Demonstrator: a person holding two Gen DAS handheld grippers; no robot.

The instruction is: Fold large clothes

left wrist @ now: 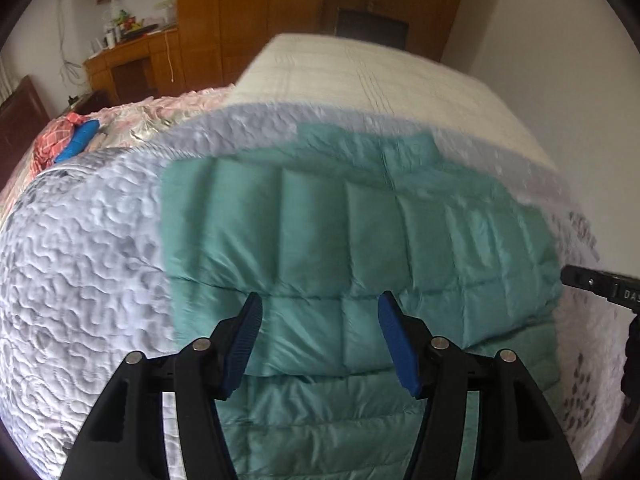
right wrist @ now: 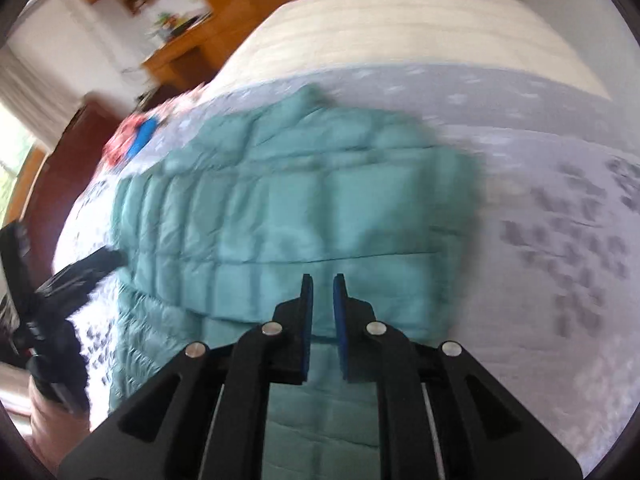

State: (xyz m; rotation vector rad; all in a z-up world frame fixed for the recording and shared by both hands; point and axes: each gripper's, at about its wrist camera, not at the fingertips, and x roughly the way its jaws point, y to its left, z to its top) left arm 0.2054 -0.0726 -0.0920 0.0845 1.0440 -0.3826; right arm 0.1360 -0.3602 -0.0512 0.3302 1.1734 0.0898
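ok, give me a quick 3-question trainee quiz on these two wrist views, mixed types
1. True or false: the green jacket lies on the grey quilt.
2. Multiple choice: how do the left gripper jaws stand? A) wide apart, nothing between them B) clamped on a sleeve C) out of view
3. Fill in: the right gripper jaws stand with a narrow gap, with ____ between them.

Key: 1 true; 2 A; 3 nothing.
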